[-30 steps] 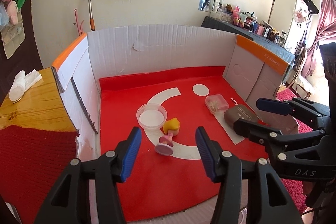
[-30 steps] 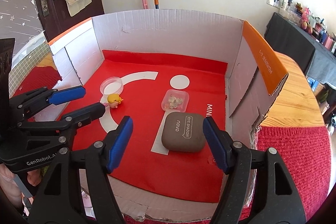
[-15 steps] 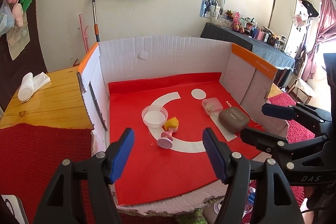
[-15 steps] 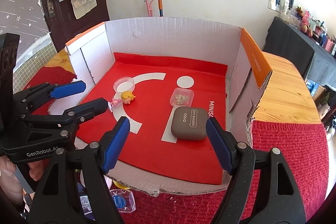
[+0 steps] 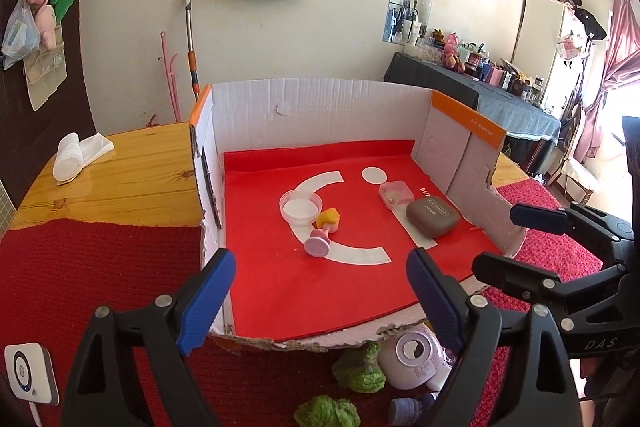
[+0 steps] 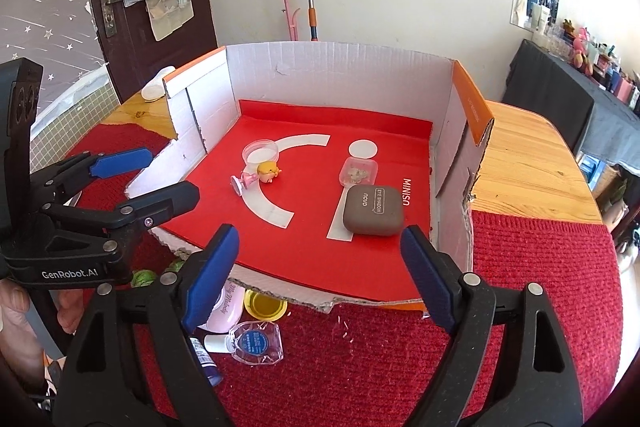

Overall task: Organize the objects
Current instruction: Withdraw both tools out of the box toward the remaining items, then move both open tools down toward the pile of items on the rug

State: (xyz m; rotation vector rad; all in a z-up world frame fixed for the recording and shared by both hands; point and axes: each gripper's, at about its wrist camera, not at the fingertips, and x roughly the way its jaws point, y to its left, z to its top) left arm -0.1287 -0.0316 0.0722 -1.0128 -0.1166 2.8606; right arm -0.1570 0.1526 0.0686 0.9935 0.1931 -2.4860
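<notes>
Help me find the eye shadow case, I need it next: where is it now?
The brown eye shadow case lies inside the cardboard box, on its red floor toward the right wall, touching the small clear container behind it.

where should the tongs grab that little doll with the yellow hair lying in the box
Probably the thin pink stem between the yellow head and the round base of the toy figure. It lies tipped on its side beside the clear round dish, base toward the box's open front. Come from above, tongs straddling the stem from the side away from the dish.
</notes>
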